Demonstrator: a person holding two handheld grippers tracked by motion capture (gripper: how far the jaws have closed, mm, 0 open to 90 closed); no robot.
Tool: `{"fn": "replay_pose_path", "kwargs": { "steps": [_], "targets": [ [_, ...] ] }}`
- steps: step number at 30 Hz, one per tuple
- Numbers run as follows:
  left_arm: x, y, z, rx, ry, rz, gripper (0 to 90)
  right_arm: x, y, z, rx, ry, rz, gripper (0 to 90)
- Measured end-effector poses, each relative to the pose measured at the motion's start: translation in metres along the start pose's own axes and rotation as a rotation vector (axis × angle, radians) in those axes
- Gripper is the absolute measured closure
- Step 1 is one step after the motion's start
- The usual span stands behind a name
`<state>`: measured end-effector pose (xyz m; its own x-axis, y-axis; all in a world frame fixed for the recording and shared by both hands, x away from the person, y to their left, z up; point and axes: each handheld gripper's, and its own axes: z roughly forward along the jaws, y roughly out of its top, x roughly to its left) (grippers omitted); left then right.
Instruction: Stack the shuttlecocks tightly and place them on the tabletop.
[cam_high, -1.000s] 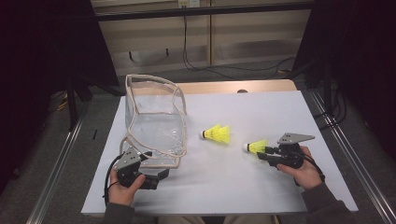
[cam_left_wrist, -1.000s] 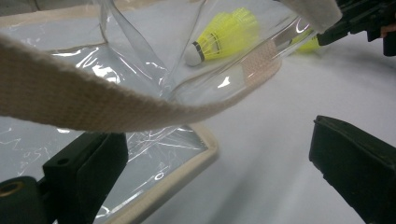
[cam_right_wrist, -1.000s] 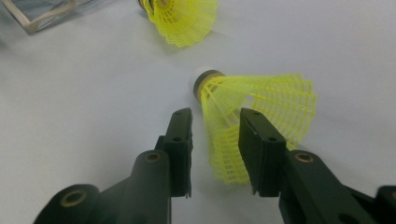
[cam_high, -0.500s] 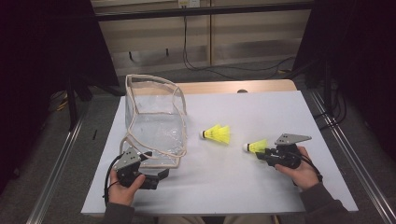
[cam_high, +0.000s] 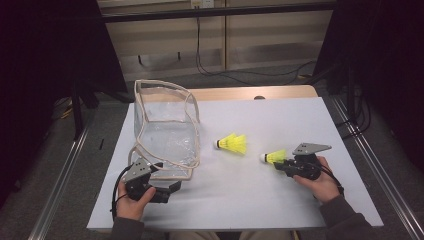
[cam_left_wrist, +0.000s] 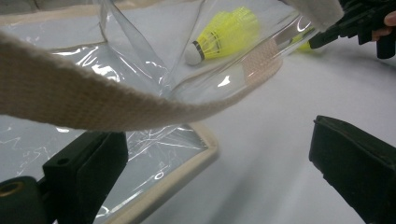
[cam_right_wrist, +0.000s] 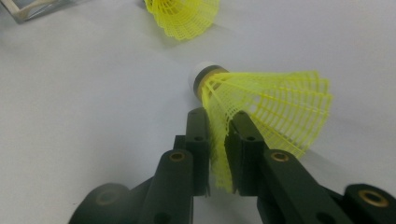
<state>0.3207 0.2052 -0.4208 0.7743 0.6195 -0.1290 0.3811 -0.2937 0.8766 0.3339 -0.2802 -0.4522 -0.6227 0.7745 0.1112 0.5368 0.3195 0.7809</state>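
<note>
Two yellow shuttlecocks lie on the white table sheet (cam_high: 250, 200). One shuttlecock (cam_high: 233, 144) lies loose at the middle. The other shuttlecock (cam_right_wrist: 275, 102) lies to its right, and my right gripper (cam_right_wrist: 218, 123) pinches the edge of its mesh skirt; the jaws have just been closing with that skirt between them. A clear plastic bag (cam_high: 165, 130) with beige trim stands open at the left. My left gripper (cam_high: 172, 187) rests at the bag's near corner, jaws wide apart, holding nothing. In the left gripper view the beige strap (cam_left_wrist: 93, 107) crosses in front.
Metal rails run along both sides of the table. Cables lie on the floor beyond the far edge. Bare white sheet lies between the two hands and behind the shuttlecocks.
The right gripper's jaws look slightly narrower around the shuttlecock's skirt. Neither hand, nor the bag, nor the loose shuttlecock has moved.
</note>
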Motion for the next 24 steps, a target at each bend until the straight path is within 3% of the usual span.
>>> {"fn": "replay_pose_path", "kwargs": {
  "steps": [12,24],
  "targets": [
    [0.0001,0.0001,-0.0003,-0.001,0.001,-0.001,4.6,-0.0014,0.0007,-0.0016,-0.017,0.009,0.007,88.7],
    [0.0002,0.0002,-0.0007,-0.007,-0.001,-0.003,4.6,-0.0035,0.0029,-0.0071,-0.042,0.025,0.027,89.5]
  ]
}}
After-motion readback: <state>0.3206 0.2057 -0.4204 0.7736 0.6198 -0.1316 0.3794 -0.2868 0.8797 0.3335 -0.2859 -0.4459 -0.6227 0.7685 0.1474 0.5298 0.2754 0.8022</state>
